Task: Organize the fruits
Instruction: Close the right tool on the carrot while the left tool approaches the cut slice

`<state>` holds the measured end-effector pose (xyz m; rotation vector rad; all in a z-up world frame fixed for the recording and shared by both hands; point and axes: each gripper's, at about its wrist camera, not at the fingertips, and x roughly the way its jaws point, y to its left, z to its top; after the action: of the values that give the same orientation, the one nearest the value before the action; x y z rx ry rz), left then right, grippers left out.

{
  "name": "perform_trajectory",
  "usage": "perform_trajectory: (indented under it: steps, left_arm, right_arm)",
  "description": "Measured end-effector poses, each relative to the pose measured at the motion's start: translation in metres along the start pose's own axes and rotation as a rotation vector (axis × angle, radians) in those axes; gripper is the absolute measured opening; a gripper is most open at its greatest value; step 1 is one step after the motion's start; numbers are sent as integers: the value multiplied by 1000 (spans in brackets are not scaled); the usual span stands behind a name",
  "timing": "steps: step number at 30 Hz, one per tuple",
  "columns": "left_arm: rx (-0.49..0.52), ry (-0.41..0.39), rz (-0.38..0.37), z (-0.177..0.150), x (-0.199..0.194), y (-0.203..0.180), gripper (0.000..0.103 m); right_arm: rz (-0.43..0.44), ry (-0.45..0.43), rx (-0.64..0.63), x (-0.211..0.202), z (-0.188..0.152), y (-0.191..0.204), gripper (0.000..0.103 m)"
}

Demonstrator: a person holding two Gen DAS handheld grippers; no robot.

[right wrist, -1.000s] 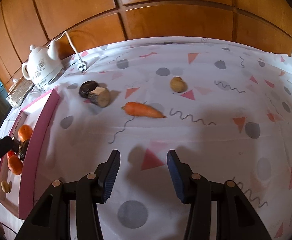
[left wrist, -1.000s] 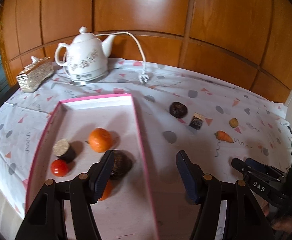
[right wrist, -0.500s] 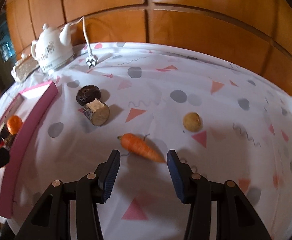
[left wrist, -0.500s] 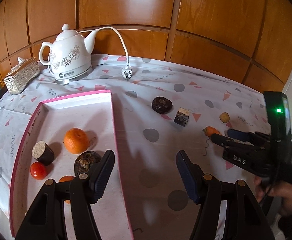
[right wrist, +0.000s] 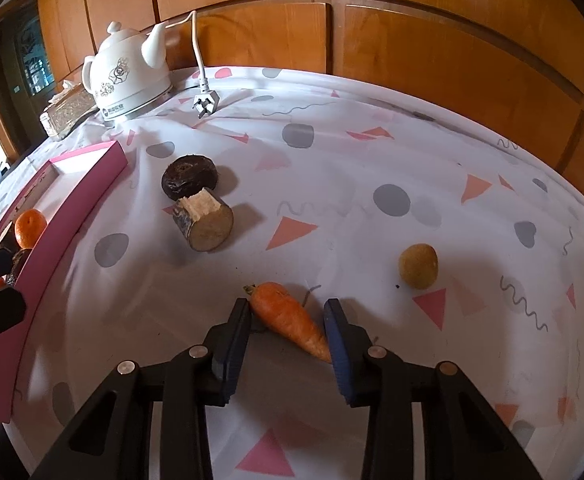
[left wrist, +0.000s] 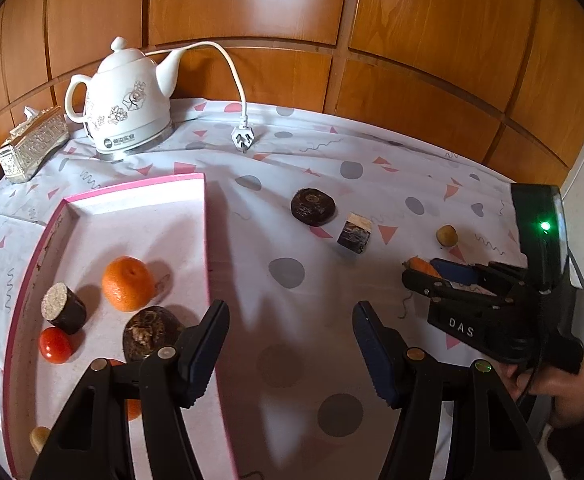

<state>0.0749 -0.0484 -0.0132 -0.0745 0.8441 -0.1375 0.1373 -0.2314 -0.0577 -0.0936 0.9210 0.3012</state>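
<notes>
Carrot (right wrist: pixel 288 320), orange and tapered, green stub toward ten o'clock, lies on the table (right wrist: pixel 372 240) between my closing right claw's (right wrist: pixel 288 330) jaws, not yet clamped.

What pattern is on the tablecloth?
The tablecloth is white with pink triangles, grey dots and thin squiggles, clearest in the right wrist view.

The wall (right wrist: pixel 432 40) is glossy varnished wood, the kettle (left wrist: pixel 126 100) is shiny white ceramic on a metal base, the cloth (right wrist: pixel 372 160) is matt printed fabric with soft wrinkles, the tray (left wrist: pixel 208 240) looks like matt pink-edged cardboard, and the carrot (right wrist: pixel 288 318) has smooth skin.
</notes>
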Motion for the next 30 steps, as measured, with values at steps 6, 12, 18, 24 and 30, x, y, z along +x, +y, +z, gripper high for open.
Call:
perform_trajectory:
  steps: [6, 12, 18, 24, 30]
  left_arm:
    - [5, 17, -8, 4, 11, -10, 65]
    - [1, 48, -15, 12, 30, -22, 59]
    - [39, 32, -6, 21, 45, -41, 54]
    - [62, 22, 9, 32, 69, -51, 54]
    - [92, 15, 15, 41, 88, -62, 54]
  right_arm:
    - [-10, -13, 81, -9, -9, -5, 36]
    - [-84, -24, 93, -12, -16, -6, 35]
    - [-115, -44, 132, -15, -20, -14, 33]
    - [-111, -50, 142, -14, -21, -15, 33]
    - [-109, -54, 150, -14, -22, -15, 33]
